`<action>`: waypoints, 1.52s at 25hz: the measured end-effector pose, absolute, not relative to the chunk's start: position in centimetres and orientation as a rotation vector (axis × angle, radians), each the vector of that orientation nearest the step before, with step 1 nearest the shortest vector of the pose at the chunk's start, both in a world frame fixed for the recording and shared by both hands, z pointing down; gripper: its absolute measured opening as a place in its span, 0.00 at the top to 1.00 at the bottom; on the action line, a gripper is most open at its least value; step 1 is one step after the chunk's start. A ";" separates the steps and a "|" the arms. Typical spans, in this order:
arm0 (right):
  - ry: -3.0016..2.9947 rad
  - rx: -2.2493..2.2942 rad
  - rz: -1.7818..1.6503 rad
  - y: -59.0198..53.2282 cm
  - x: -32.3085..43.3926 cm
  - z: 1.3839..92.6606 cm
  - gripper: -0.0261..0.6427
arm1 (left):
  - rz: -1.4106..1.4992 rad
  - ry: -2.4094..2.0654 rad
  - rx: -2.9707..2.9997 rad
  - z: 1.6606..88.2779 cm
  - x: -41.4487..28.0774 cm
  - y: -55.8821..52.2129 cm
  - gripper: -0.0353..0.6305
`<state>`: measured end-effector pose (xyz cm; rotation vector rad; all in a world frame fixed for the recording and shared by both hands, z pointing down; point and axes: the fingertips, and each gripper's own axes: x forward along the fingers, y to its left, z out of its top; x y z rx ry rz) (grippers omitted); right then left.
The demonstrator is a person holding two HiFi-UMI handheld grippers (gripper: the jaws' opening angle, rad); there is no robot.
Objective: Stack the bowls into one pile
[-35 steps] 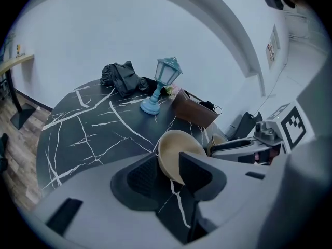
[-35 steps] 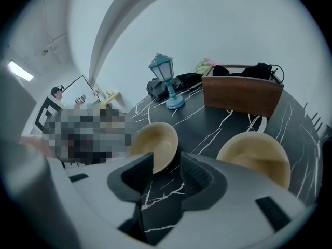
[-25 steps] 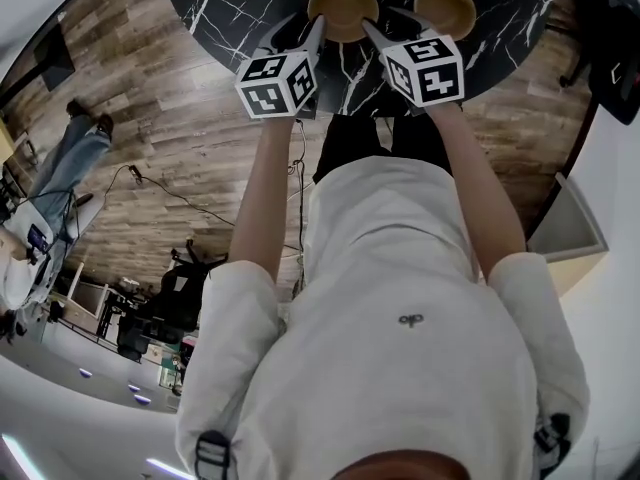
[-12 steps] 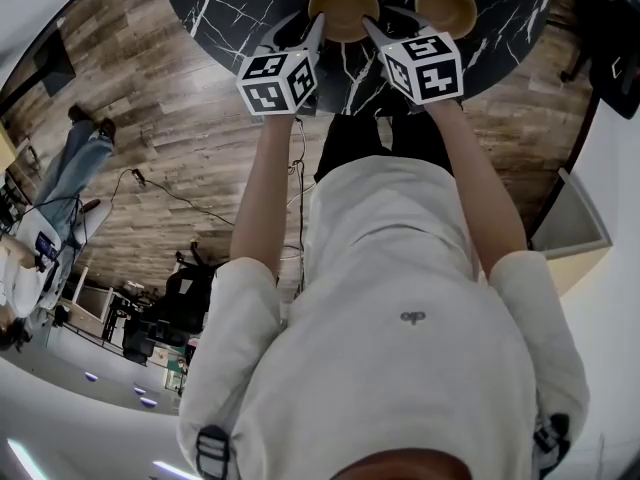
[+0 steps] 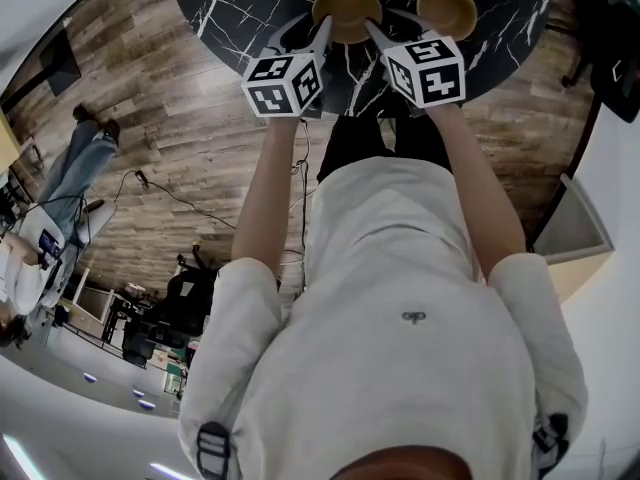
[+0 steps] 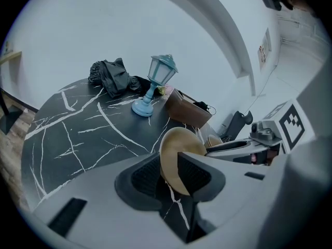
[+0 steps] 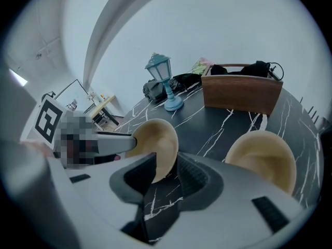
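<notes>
1. the left bowl (image 5: 346,10) stands on the black marble surface (image 5: 240,8) at the top centre of the head view. the right bowl (image 5: 447,8) stands near it, at its right, not touching.
2. the left gripper (image 6: 167,165) has just been closing its jaws, and they are clamped on the left part of the left bowl's rim.
3. the right gripper (image 7: 165,164) has also just been closing, and its jaws are clamped on the right part of the same rim.
4. farther back on the surface stand a blue lantern lamp (image 6: 155,82) and a brown wooden box (image 7: 241,93).
</notes>
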<state>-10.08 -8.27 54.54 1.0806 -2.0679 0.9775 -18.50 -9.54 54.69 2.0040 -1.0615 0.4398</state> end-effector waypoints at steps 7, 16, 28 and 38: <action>-2.101 1.100 1.015 -8.4 -9.3 53.1 0.80 | 0.427 -1.053 2.045 52.7 -17.9 -9.8 0.79; -2.132 1.121 1.007 -8.3 -6.1 51.0 0.81 | 0.388 -1.043 2.096 50.2 -14.8 -10.5 0.80; -2.152 1.147 0.988 -8.1 0.5 49.0 0.81 | 0.338 -1.043 2.123 47.6 -8.3 -10.3 0.80; -2.148 1.101 0.992 -7.9 5.0 49.8 0.81 | 0.346 -1.074 2.087 48.3 -3.9 -9.5 0.80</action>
